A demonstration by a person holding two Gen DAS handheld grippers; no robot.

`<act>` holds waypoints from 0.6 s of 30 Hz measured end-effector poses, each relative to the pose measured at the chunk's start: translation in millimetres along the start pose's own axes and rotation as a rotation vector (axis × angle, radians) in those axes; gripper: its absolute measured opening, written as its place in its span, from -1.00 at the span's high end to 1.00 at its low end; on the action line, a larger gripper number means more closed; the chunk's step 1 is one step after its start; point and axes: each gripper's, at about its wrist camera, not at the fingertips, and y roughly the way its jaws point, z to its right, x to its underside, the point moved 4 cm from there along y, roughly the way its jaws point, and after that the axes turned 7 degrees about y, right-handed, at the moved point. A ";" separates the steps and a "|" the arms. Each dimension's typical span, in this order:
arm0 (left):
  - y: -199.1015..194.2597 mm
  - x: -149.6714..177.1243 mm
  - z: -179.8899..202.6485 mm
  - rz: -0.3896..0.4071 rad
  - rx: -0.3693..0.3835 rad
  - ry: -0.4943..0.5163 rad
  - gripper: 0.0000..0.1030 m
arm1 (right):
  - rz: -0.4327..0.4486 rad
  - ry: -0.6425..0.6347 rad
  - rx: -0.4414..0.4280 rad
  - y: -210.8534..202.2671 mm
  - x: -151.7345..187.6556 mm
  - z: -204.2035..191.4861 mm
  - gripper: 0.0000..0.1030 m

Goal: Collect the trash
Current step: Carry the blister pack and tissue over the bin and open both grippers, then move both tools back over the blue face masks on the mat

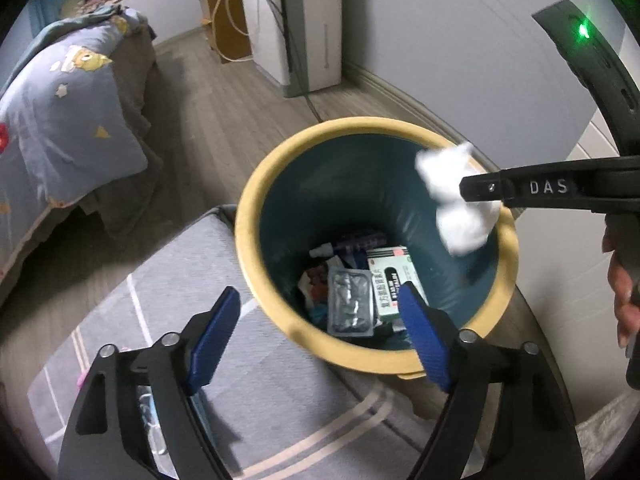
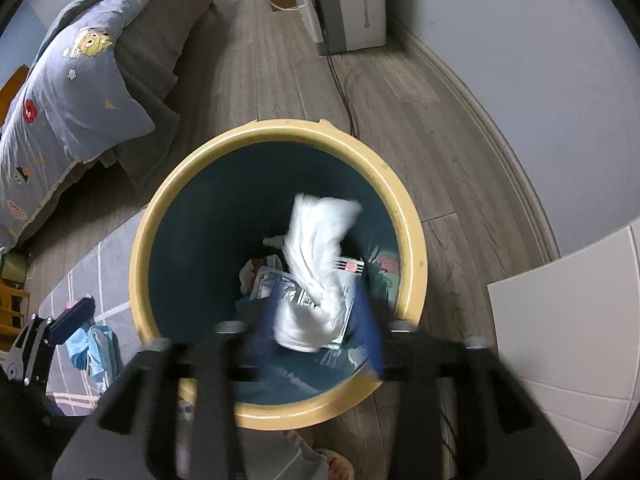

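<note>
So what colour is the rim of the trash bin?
Pale yellow rim around a dark teal inside, clearest in the right wrist view.

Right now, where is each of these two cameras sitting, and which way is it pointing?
Left wrist: rides the left gripper, looking down along its spread blue fingers at the yellow-rimmed bin; the right gripper enters from the right holding white tissue, with a bit of the person's hand.
Right wrist: rides the right gripper, looking almost straight down into the bin, tissue between its blurred fingers; the left gripper shows at lower left.
Shared: bin, its trash, tissue, bed, rug, white appliance.
</note>
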 end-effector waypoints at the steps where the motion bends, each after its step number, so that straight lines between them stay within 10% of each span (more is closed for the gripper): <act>1: -1.2 0.6 -2.6 0.003 -0.011 -0.006 -0.76 | 0.009 0.001 0.003 -1.7 -1.4 0.0 -0.12; 9: -14.8 7.0 -13.8 0.021 -0.077 0.013 -0.85 | 0.061 0.053 0.024 -21.8 -8.0 6.0 -0.89; 18: -52.5 19.5 -34.4 0.059 -0.121 -0.004 -0.88 | 0.091 0.036 0.023 -48.2 -5.7 -9.7 -0.89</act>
